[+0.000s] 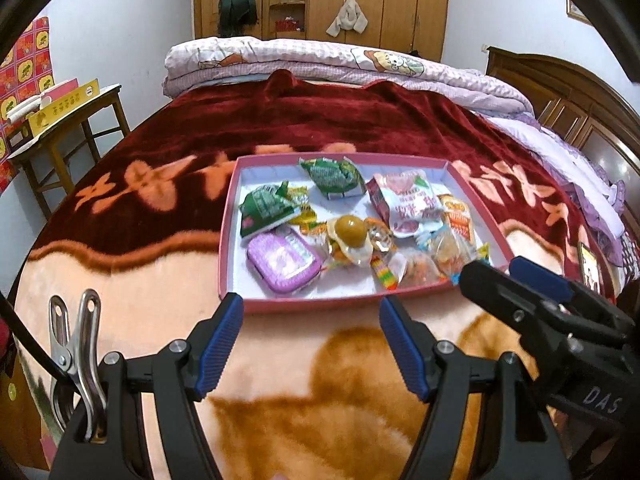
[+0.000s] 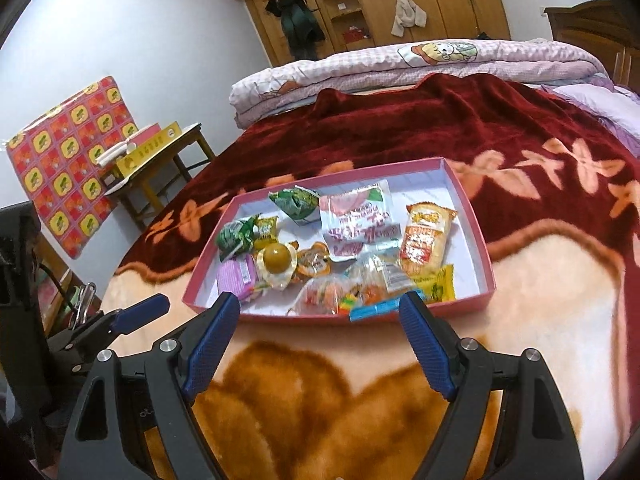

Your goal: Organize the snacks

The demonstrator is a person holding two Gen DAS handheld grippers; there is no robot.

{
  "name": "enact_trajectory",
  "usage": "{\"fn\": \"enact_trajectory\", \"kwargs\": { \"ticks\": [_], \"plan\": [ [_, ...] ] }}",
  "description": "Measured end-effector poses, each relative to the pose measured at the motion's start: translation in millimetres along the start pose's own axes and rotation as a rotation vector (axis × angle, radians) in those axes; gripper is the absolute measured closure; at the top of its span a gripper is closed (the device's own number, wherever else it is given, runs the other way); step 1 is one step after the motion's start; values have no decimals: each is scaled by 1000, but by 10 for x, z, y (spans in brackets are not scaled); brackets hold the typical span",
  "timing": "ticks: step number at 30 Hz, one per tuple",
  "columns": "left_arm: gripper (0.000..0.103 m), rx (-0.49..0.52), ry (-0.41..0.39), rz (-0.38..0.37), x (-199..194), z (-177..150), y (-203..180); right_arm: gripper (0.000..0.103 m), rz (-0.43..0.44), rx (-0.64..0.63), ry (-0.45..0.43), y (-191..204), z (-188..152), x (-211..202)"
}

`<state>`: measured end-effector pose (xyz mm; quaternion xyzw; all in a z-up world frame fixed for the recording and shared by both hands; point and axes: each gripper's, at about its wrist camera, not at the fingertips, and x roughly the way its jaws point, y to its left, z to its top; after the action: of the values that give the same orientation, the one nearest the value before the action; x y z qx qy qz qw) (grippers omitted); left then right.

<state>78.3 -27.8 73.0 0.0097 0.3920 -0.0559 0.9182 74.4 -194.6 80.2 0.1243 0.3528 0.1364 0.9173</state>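
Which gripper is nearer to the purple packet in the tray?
Left. The left gripper hovers just before the purple packet; the right gripper is off to the packet's right side.

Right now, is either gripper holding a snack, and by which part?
Nothing is held. Left gripper and right gripper are both open, short of the tray.

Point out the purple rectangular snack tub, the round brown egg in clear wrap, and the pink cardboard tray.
purple rectangular snack tub [image 1: 283, 263], left wrist view, lid centre
round brown egg in clear wrap [image 1: 351, 229], left wrist view, egg's top
pink cardboard tray [image 2: 466, 196], right wrist view, right wall
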Motion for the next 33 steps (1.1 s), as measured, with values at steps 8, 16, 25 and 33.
{"fn": "enact_trajectory", "kwargs": {
  "ticks": [8,16,25,33],
  "plan": [
    [29,-6,18,16,-13,-149,16,19,-30,-1,12,-22,-92,-73],
    [29,-10,39,22,24,-231,14,19,-66,-11,43,-50,-182,-45],
    [29,-18,57,29,75,-256,37,19,-67,-15,72,-43,-219,18],
    [29,-17,59,30,94,-259,36,19,-66,-11,86,-41,-242,45]
  ]
}}
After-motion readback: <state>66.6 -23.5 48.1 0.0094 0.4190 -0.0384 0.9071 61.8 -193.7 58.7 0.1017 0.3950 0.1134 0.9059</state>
